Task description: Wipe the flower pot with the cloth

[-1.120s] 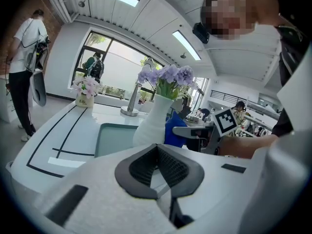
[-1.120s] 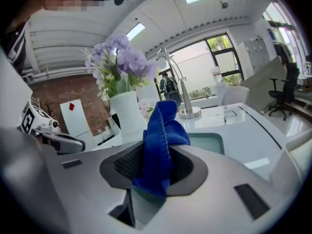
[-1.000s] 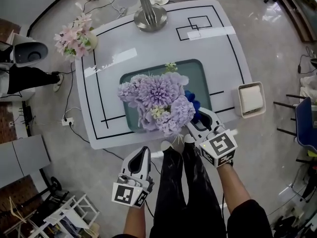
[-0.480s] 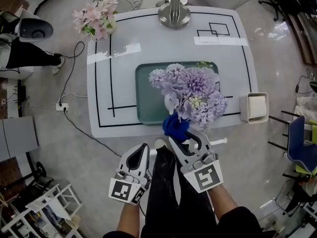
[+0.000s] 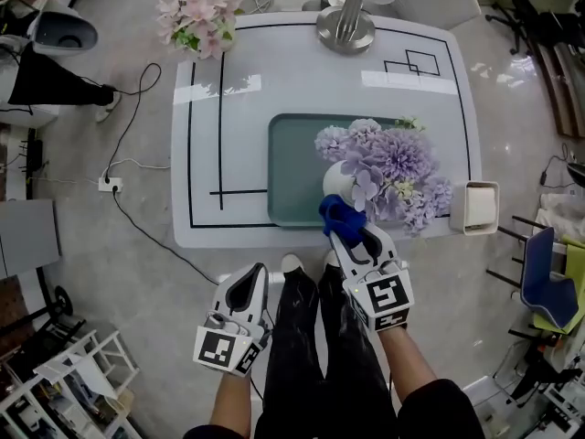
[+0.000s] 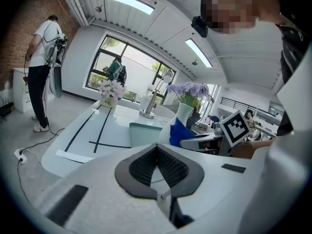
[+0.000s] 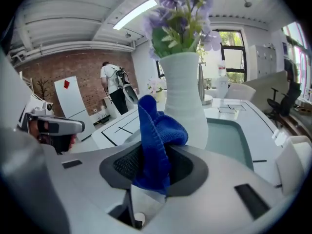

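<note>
While purple flowers (image 5: 395, 165) fill the flower pot (image 5: 335, 180) (white), right tool (image 5: 346, 237) clamps cloth (image 5: 335, 214).

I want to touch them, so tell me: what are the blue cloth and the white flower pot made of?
The blue cloth looks like soft microfibre or terry: its surface is fuzzy and matte, and it folds limply. The flower pot looks like glazed ceramic, though it could be plastic: it is smooth, white and rigid, with a soft sheen.
</note>
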The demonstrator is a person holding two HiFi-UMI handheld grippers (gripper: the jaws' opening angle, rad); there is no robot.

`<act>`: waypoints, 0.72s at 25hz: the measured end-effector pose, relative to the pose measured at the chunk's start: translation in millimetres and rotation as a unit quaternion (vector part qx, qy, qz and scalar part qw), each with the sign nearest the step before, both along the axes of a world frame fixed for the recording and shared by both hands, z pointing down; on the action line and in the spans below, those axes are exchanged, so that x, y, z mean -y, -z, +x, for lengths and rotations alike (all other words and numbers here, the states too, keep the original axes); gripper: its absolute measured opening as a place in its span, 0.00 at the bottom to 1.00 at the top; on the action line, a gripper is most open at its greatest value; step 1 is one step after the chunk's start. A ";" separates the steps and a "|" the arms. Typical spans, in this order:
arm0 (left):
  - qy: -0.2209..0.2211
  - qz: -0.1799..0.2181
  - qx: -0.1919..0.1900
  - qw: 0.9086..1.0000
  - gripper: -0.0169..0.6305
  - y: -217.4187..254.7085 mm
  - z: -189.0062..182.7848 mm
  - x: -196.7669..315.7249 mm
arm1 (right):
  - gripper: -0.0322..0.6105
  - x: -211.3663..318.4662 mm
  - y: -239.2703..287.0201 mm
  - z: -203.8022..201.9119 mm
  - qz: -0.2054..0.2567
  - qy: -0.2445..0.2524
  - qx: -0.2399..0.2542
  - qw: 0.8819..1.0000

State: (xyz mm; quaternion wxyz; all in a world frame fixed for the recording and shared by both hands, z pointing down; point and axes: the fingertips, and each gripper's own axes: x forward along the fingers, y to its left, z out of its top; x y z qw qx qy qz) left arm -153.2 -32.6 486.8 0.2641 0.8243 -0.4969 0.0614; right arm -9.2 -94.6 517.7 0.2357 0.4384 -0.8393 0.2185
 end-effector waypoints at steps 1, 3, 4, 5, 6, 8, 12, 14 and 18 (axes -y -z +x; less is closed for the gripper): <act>0.001 0.000 -0.001 1.000 0.04 0.3 -1.9 0.6 | 0.23 -3.1 -4.7 0.5 -0.010 -0.005 -0.005 1.000; 0.002 0.000 -0.003 1.000 0.04 0.2 -6.2 2.0 | 0.24 -6.8 -3.8 -6.4 -0.013 -0.009 -0.001 1.000; 0.003 0.000 -0.004 1.000 0.04 -0.3 -8.8 2.6 | 0.23 -6.6 2.7 -14.0 -0.003 -0.008 0.007 1.000; 0.004 -0.001 -0.005 1.000 0.04 -0.7 -11.3 3.1 | 0.23 -4.6 12.0 -23.0 0.013 -0.007 0.017 1.000; 0.005 -0.002 -0.006 1.000 0.04 -1.2 -13.9 3.4 | 0.24 -0.6 22.4 -31.7 0.031 -0.011 0.029 0.999; 0.007 -0.003 -0.008 1.000 0.04 -2.1 -18.7 4.1 | 0.23 12.6 40.8 -44.8 0.063 -0.031 0.048 0.996; 0.008 -0.002 -0.011 1.000 0.04 -2.8 -26.5 6.0 | 0.23 43.2 53.2 -48.8 0.089 -0.084 0.048 0.991; 0.008 -0.002 -0.010 1.000 0.04 -3.1 -31.5 7.1 | 0.24 49.8 46.0 -47.3 0.078 -0.099 0.039 0.991; 0.009 -0.003 -0.010 1.000 0.04 -4.1 -41.7 10.2 | 0.23 48.2 22.3 -41.6 0.046 -0.115 0.021 0.992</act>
